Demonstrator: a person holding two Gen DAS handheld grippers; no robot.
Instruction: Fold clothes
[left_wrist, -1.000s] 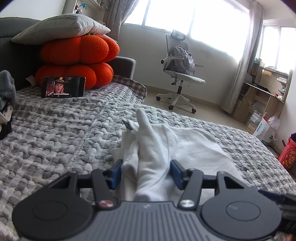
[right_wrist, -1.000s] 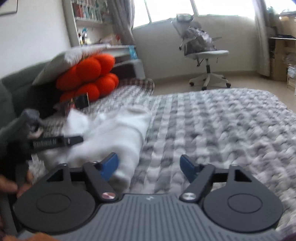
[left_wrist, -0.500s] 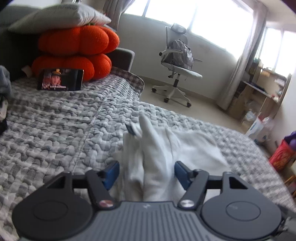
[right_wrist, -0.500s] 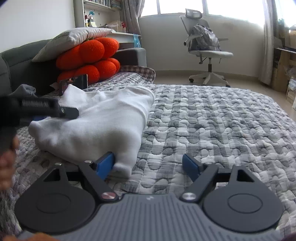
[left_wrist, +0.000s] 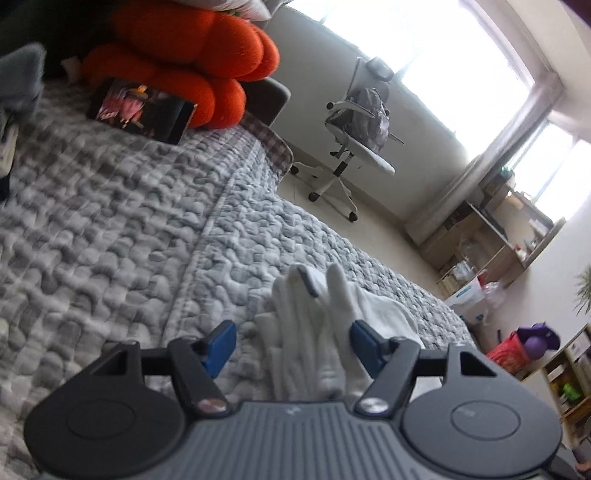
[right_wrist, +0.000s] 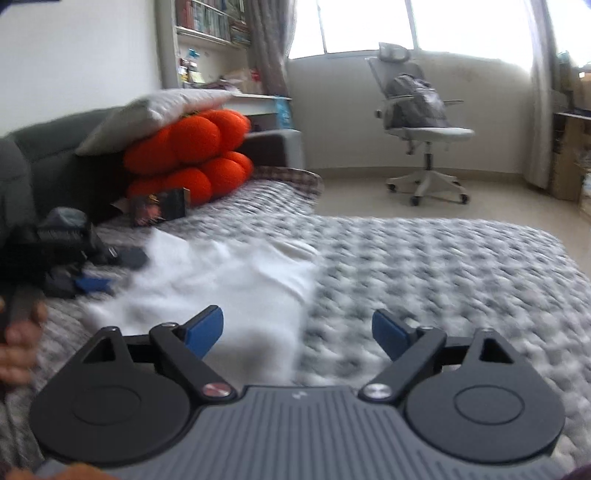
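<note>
On the bed (left_wrist: 110, 229), with its grey pebbled quilt, lies the white garment (right_wrist: 229, 291), bunched into folds. Left tool (left_wrist: 291, 345) is released: its 2 blue pads stand apart on either side of the garment's folds, not pressing them, and its jaws have just been opening. Right tool (right_wrist: 297, 332) is released too, wide over the garment's near edge. Beyond the garment, orange cushions (right_wrist: 188, 155) are stacked under a grey pillow (right_wrist: 155, 114).

Wrist cams low, sharing bed (left_wrist: 110, 229)
</note>
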